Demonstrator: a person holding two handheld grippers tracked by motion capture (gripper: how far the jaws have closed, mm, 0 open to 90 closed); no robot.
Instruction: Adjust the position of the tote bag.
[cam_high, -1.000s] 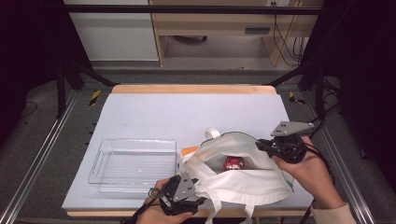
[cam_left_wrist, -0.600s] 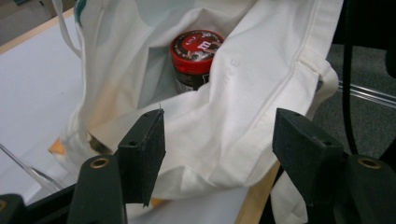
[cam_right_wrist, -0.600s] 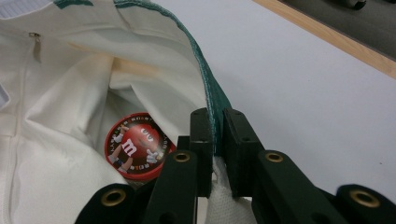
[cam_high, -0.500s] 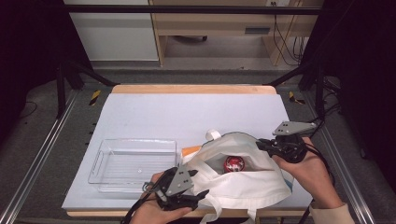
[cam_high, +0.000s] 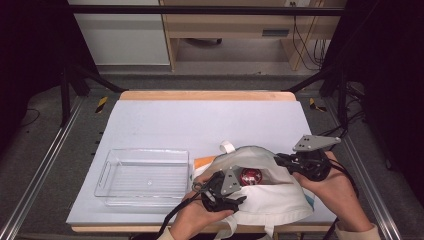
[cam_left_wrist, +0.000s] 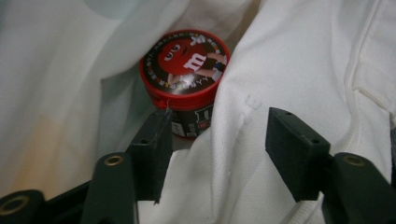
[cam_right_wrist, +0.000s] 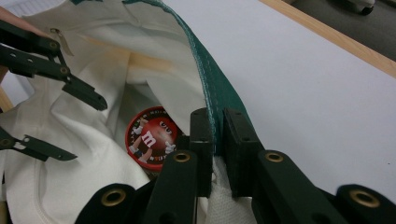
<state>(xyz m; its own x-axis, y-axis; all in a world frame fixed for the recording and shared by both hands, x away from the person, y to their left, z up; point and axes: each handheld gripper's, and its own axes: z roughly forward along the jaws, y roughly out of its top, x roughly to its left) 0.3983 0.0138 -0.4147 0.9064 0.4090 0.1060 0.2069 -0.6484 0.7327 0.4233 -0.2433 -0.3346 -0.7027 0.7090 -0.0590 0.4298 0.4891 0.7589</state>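
Red-lidded candy tub (cam_left_wrist: 184, 77) upright inside white tote bag (cam_high: 272, 200), deep in its mouth, near table's (cam_high: 200, 125) front edge. Left gripper (cam_left_wrist: 215, 154) over bag opening, jaws apart and just closing, nothing pinched; tub just beyond left jaw tip, bag fabric between. Right gripper (cam_right_wrist: 215, 144) clamped on bag's green-edged rim (cam_right_wrist: 210, 88), tub just beside it.

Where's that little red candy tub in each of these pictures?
High view: red candy tub sits low and right of centre, inside the white bag.
Left gripper view: top centre, above the jaws.
Right gripper view: lower left of centre.
Shared landmark: the bag's white cloth.
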